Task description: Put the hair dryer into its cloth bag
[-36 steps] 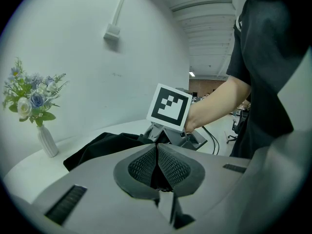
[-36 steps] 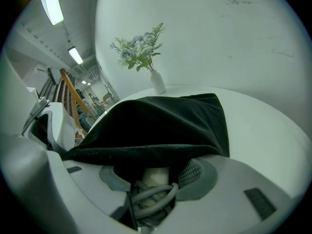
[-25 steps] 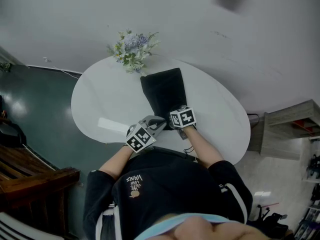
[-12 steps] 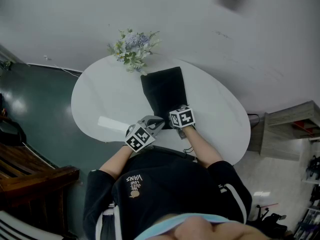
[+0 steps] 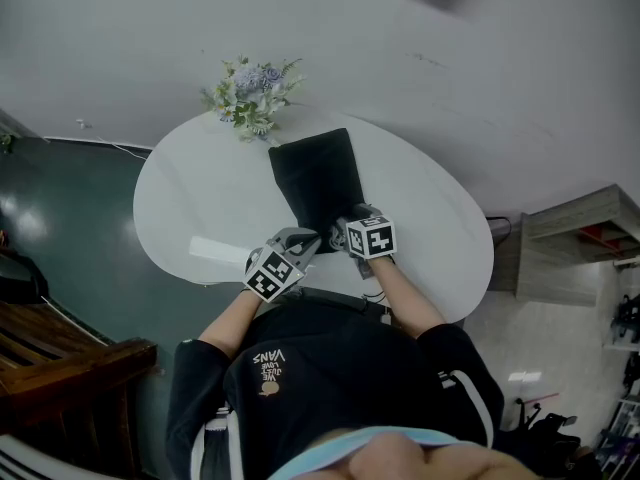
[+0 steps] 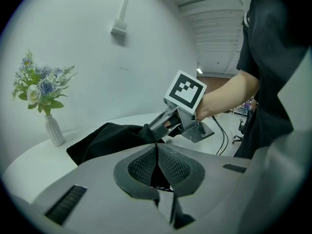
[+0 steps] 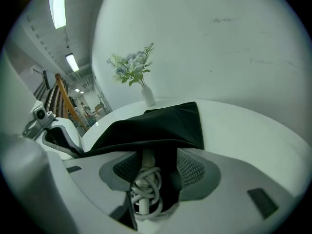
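The black cloth bag (image 5: 315, 176) lies along the middle of the white oval table (image 5: 440, 228), its mouth toward me. My left gripper (image 5: 312, 240) is shut on the bag's near edge; the black cloth is pinched between its pads (image 6: 156, 147). My right gripper (image 5: 345, 230) is at the bag's mouth, right beside the left one. Between its jaws (image 7: 156, 167) sits the hair dryer's white handle with the cord (image 7: 143, 182) coiled round it, and black cloth (image 7: 161, 123) drapes over the jaw tips. The rest of the hair dryer is hidden under the bag.
A white vase of artificial flowers (image 5: 247, 96) stands at the table's far edge, just beyond the bag. A pale flat strip (image 5: 215, 250) lies on the table's near left. A wooden shelf unit (image 5: 580, 238) stands to the right and dark wooden furniture (image 5: 70, 358) to the left.
My right gripper has lifted slightly and shifted at the bag's mouth, raising the cloth with it. The left gripper keeps its hold in the same place.
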Demonstrator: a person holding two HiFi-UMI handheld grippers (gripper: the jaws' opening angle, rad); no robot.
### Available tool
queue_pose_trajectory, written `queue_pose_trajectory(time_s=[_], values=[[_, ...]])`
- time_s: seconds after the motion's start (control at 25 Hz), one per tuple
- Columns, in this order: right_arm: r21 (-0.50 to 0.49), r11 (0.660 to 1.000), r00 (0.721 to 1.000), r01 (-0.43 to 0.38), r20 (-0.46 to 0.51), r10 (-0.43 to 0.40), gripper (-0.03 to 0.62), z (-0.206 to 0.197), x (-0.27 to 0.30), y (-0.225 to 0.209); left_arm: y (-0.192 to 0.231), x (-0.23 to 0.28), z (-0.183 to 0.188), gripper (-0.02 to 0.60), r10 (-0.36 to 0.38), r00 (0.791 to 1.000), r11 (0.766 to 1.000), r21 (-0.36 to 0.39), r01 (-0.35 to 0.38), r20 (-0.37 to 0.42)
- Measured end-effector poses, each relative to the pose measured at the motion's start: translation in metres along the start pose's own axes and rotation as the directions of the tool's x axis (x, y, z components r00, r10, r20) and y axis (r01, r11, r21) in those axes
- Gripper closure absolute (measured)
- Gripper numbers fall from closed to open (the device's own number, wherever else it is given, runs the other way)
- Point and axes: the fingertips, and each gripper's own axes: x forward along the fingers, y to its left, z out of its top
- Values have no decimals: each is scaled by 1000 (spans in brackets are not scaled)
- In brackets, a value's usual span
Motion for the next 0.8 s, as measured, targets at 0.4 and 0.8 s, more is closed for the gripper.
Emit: queue_pose_trajectory(time_s=[0.4, 0.8], values=[[48, 995, 995, 83, 47, -85, 385, -17, -36, -21, -11, -4, -6, 549, 33, 999, 999, -10, -33, 1], [49, 991, 990, 126, 63, -129, 385, -30, -57, -28, -27, -7, -17, 549, 41, 999, 999, -1, -41, -16]])
